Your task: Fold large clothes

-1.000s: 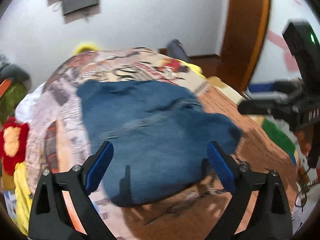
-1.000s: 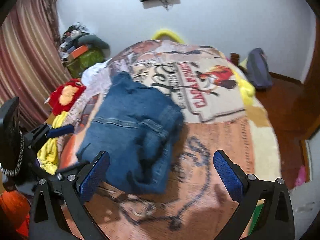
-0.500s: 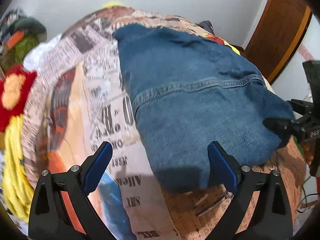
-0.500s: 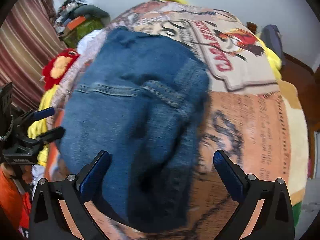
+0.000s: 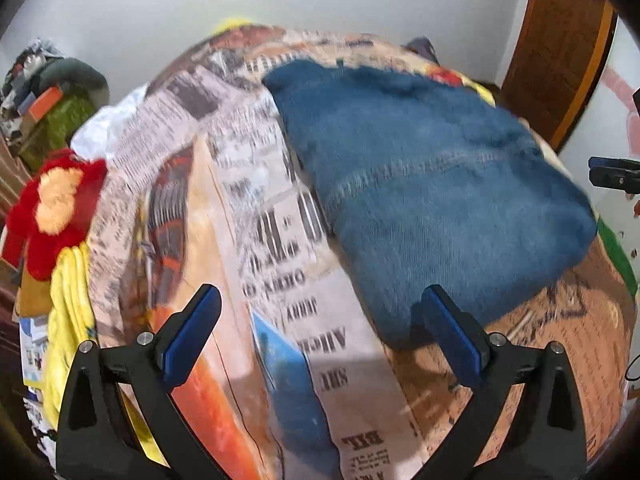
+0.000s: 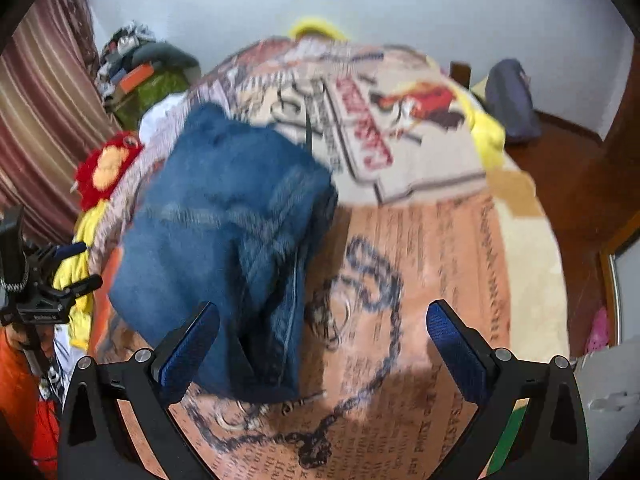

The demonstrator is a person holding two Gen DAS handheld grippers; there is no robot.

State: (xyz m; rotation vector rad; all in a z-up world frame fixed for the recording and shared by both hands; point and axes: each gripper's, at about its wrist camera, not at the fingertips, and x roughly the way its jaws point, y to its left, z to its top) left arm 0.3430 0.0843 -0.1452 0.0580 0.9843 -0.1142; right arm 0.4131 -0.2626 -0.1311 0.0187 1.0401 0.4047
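Denim, folded into a thick blue slab with stitched seams, is the jeans (image 5: 432,200) lying on the printed bedspread (image 5: 272,264), newspaper-patterned and orange. Leftmost sit a fuzzy red plush toy (image 5: 52,208) and yellow cloth (image 5: 68,320). The left gripper (image 5: 320,332) has just been widening its jaws, nothing between them. The right gripper (image 6: 322,344) stands spread wide, empty, over the jeans' near edge. A wooden door (image 5: 560,48) stands far right.
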